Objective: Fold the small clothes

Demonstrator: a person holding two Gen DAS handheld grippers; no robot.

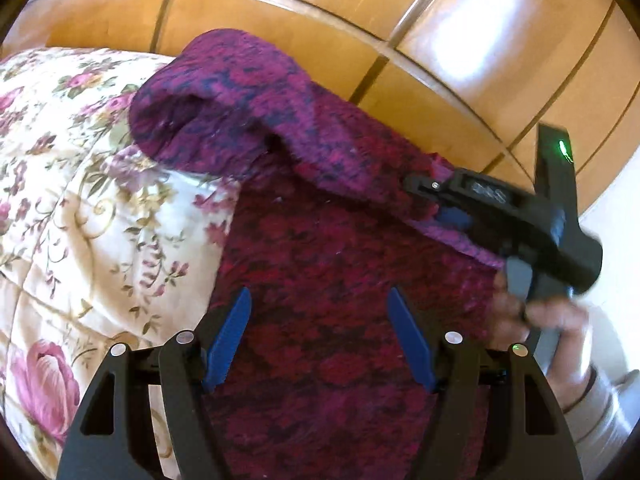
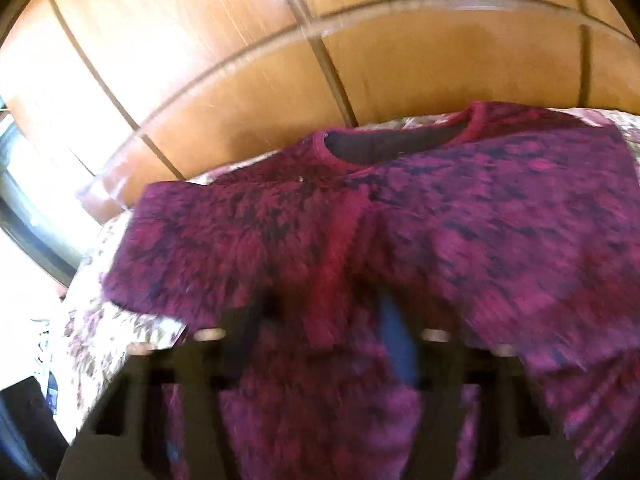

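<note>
The left claw [image 1: 320, 336], blue pads [image 1: 230, 340] spread wide and released, hovers low over a magenta-and-dark mottled knit sweater [image 1: 340, 280] lying on a bed covered by a cream floral quilt [image 1: 80, 200]. In the left wrist view the right claw [image 1: 452, 208], at the sweater's right edge, is clenched on a fold of the knit and lifts it, so that a band of fabric arches above the flat body and ends in a drooping open sleeve [image 1: 192, 120] over the quilt. The person's right hand [image 1: 536, 320] grips the tool's handle. The blurred right wrist view shows the sweater [image 2: 280, 232] with its neckline [image 2: 396, 140] on the far side and fabric draped over the right claw [image 2: 340, 320]. Glossy wooden panels [image 1: 360, 20] rise behind the bed.
</note>
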